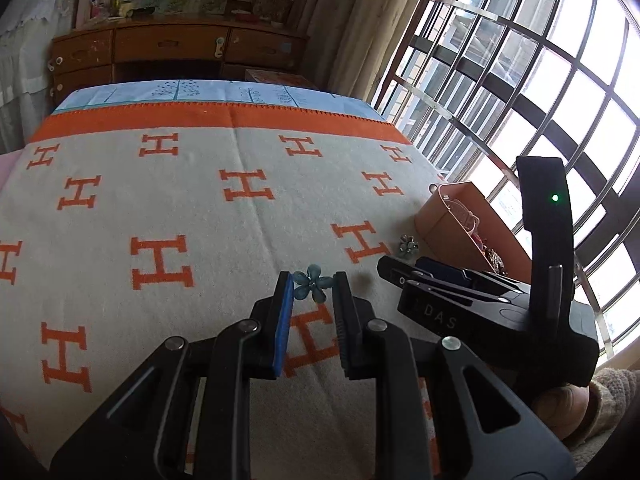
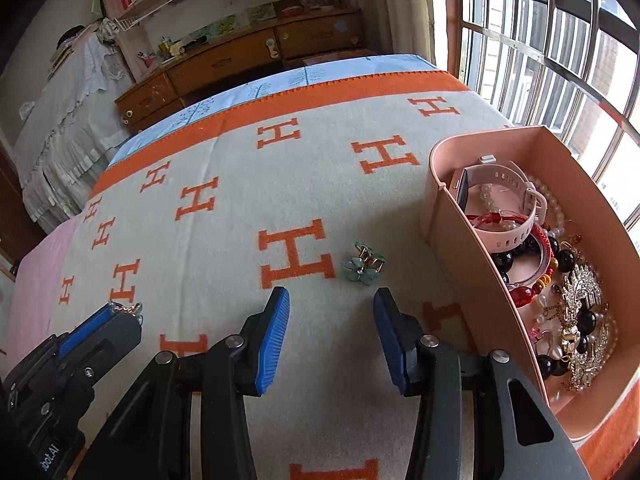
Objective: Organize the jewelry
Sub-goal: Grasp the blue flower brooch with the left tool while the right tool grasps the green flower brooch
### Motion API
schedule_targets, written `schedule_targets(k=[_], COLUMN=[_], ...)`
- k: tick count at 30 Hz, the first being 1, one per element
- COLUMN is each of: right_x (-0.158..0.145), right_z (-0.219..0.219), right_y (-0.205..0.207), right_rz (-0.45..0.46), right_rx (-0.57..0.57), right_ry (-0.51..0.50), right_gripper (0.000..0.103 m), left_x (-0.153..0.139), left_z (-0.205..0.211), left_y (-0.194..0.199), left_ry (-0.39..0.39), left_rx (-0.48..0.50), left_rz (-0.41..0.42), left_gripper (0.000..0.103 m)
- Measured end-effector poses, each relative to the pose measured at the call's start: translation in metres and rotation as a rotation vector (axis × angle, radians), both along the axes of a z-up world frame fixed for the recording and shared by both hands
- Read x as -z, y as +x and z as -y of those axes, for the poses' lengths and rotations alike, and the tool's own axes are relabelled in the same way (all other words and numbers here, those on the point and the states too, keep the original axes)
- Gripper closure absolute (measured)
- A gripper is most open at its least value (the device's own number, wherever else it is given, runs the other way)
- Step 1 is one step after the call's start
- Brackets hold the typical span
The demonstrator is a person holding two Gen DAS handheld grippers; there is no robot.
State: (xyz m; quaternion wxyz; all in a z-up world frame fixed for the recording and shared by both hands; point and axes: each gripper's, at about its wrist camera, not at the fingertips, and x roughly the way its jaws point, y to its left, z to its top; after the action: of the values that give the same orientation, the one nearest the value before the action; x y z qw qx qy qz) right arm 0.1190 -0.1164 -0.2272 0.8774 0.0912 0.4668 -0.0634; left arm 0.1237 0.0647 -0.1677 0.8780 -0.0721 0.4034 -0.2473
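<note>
Two flower-shaped pieces lie loose on the H-patterned blanket (image 1: 200, 208), both towards its window-side edge. Item one: a blue flower earring (image 1: 311, 282), sitting at the tips of your left gripper (image 1: 313, 292); the jaws stand narrowly parted on either side of it, and whether the pads already touch the petals cannot be told, though in the right wrist view its gilt fitting shows at the tip of that gripper. Item two: a pale green flower earring (image 2: 362, 265) with gilt fittings, lying just ahead of your right gripper (image 2: 331, 308), whose jaws are wide apart and hold nothing. Item three: the pink jewelry box (image 2: 444, 216), at the blanket's window-side edge, just beside the green flower; it already contains a pink watch (image 2: 508, 204), bead bracelets, pearls and a rhinestone brooch (image 2: 580, 292). Step in hand, by your judgement of the layout: gathering the last loose pieces into the box. Next move calls for closing your left jaws gently on the blue flower, low against the cloth without snagging the weave, then carrying it over the box wall; your right gripper needs only a short advance to straddle the green one.
</note>
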Motion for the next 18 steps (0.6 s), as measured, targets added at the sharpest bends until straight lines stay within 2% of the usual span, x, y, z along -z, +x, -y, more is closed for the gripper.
schedule_targets(k=[3,10,13,15,18], right_x=[0.002,0.002,0.003,0.004,0.004], right_z=[-0.004,0.008,0.004,0.003,0.005], right_y=[0.006,0.017,0.024,0.025,0.028], right_rz=[-0.006,-0.006,-0.008,-0.009,-0.004], right_rx=[0.023,0.102,0.107,0.115,0.131], right_ry=[-0.026,-0.007,-0.054,-0.082,-0.104], right_gripper=[0.058,0.058,0.059,0.062,0.076], left_x=[0.003,0.001,-0.002,-0.004,-0.010], left_z=[-0.002,-0.008,-0.009,-0.007,-0.005], left_y=[0.002,0.005,0.003,0.001,-0.003], left_ry=[-0.024,-0.033,-0.032,-0.027,-0.018], left_rx=[0.010,-0.005,-0.013,-0.017,-0.019], left_rz=[-0.009,-0.006,0.004,0.013,0.033], left_gripper=[0.086,0.086,0.086,0.086,0.086])
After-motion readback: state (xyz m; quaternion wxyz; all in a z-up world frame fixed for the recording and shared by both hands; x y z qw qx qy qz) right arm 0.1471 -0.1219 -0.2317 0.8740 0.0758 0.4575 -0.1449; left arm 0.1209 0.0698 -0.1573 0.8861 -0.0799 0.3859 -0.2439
